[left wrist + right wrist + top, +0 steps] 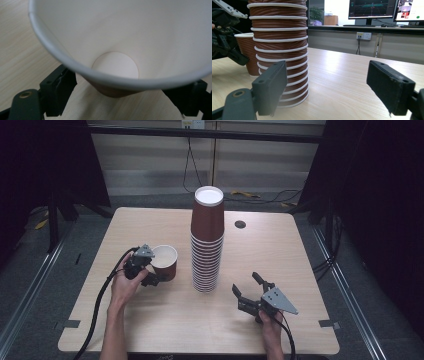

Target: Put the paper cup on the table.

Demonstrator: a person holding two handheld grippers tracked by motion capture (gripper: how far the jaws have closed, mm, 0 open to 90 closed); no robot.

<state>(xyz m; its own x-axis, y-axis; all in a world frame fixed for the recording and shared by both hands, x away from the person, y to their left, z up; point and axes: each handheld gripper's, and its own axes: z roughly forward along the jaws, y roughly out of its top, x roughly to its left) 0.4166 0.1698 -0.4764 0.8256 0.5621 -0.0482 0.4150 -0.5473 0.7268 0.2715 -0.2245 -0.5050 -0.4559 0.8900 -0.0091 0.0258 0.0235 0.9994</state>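
- A single brown paper cup (165, 261) is seen standing upright, mouth up, on the wooden surface (165, 320), left of centre in the high view.
- The left gripper (148, 279) is placed against the cup's left side; its fingers (58, 87) are closed on the cup's brown wall, one on each side below the white rim, as seen at the bottom of the left gripper view.
- A tall stack of upturned brown cups (207, 240) stands at the centre of the frame, just right of the single cup and apart from it.
- The right gripper (248, 289) is held at the lower right of the high view, near the stack's base; its fingers (270, 87) are spread apart, with nothing between them.
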